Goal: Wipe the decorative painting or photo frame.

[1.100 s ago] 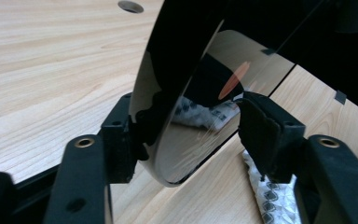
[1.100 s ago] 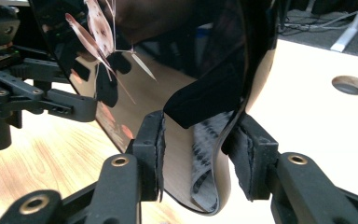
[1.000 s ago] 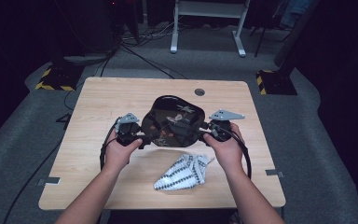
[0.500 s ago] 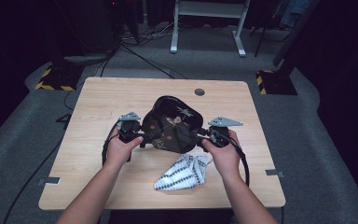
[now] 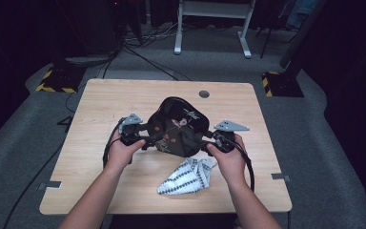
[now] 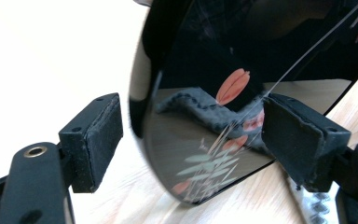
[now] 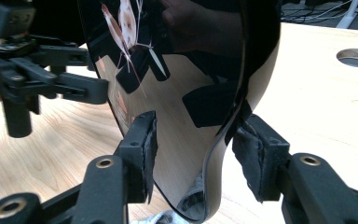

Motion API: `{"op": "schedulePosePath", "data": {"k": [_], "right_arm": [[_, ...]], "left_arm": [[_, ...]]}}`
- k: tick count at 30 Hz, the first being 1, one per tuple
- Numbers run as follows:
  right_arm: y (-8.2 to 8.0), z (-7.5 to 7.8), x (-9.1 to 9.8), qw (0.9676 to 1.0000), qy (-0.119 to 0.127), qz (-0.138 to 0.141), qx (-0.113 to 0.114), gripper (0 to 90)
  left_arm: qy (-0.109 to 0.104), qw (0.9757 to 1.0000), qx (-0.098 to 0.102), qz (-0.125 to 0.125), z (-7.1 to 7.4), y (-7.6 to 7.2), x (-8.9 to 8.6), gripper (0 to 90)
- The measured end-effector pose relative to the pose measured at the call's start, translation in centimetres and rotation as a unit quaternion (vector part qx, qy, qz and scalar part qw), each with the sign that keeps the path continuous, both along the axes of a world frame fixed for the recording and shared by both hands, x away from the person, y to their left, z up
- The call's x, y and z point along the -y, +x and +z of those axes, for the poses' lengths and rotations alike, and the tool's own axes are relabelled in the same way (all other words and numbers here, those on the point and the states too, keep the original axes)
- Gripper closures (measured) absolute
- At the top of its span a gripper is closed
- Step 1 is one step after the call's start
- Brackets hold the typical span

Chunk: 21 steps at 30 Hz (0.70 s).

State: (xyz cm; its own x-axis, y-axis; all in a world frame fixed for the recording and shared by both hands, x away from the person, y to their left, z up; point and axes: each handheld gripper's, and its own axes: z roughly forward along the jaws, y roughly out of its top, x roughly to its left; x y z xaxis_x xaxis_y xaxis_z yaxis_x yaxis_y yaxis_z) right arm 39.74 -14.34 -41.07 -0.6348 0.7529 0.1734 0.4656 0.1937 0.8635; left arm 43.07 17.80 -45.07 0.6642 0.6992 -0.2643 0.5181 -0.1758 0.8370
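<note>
Left gripper (image 6: 191, 140) jaws just opened, released, black lacquered tray (image 5: 178, 126) rim between but untouched. Right gripper (image 7: 196, 158) jaws just widened, straddling opposite rim, contact unclear. Tray tilted on edge at mid-bench (image 5: 100, 102). Patterned cloth (image 5: 188, 176) just beside, toward the person; cable hole (image 5: 203, 94) beyond.

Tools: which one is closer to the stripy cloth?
The right tool, beside the cloth; the left tool sits across the black tray. Both tools' jaws have just been opening, the tray's rim between them.
</note>
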Motion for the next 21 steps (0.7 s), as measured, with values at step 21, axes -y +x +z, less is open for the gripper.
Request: {"op": "schedulePosePath", "data": {"k": [21], "right_arm": [[-0.1,-0.4,1.1,1.0,0.004,0.006,-0.002,43.4]], "left_arm": [[0.042,0.9849,0.01,-0.168,-0.1,-8.7,5.7,24.9]]}}
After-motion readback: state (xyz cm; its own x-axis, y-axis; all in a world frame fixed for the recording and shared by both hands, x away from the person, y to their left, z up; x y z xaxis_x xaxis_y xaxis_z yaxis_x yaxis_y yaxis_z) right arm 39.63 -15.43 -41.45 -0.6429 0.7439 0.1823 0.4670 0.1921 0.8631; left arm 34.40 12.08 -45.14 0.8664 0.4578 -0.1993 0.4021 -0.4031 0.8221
